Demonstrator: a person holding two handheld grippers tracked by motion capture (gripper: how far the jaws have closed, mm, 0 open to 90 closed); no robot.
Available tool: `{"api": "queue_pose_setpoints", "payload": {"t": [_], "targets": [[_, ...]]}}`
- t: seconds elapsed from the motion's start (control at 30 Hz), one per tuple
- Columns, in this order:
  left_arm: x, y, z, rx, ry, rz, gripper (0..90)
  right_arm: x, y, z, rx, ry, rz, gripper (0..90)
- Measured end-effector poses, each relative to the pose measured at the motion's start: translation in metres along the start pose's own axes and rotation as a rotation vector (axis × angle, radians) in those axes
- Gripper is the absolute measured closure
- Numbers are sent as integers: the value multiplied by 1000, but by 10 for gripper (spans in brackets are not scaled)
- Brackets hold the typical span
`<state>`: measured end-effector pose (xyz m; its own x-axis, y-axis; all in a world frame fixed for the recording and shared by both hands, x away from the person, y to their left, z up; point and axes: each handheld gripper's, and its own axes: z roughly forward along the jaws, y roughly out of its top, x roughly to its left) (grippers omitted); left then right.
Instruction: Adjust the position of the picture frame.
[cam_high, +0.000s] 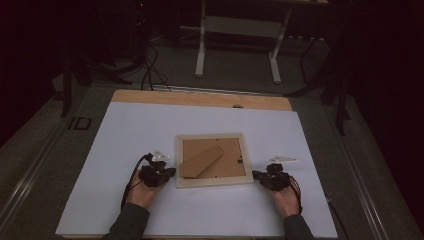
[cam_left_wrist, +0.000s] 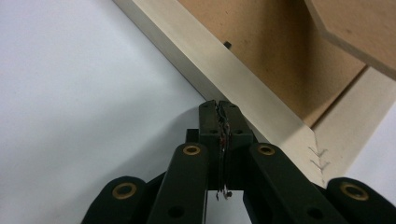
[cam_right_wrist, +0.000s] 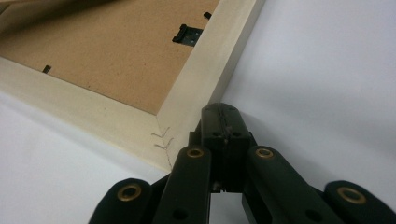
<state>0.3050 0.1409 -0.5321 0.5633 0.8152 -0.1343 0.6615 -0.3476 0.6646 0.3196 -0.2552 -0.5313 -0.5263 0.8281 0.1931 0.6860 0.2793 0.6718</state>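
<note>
High view: picture frame (cam_high: 214, 185) lying back-up at centre of white worktop (cam_high: 125, 130); left gripper (cam_high: 167, 175) and right gripper (cam_high: 259, 176) flanking lower corners, fingers clenched, grasping nothing.

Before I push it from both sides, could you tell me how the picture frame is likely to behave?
The frame lies face down and flat on the white sheet, so it will probably slide rather than tip. Its wooden rails look stiff, so it should not flex. The cardboard stand on the back seems loose and light; it may flap if the frame is lifted.
</note>
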Motion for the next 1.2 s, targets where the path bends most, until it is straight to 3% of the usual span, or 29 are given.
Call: {"api": "queue_pose_setpoints", "payload": {"t": [0.47, 0.63, 0.83, 1.2], "targets": [[7, -2, -2, 0, -10, -15, 900, 8, -1, 0, 12, 8, -20, 900], [13, -2, -2, -13, -5, -43, 900, 13, -1, 1, 13, 12, -29, 900], [13, -2, -2, -17, 10, -39, 900, 14, -2, 2, 10, 22, -14, 900], [14, -3, -5, -8, 33, -51, 900, 19, 1, 5, 9, 15, -36, 900]]}}
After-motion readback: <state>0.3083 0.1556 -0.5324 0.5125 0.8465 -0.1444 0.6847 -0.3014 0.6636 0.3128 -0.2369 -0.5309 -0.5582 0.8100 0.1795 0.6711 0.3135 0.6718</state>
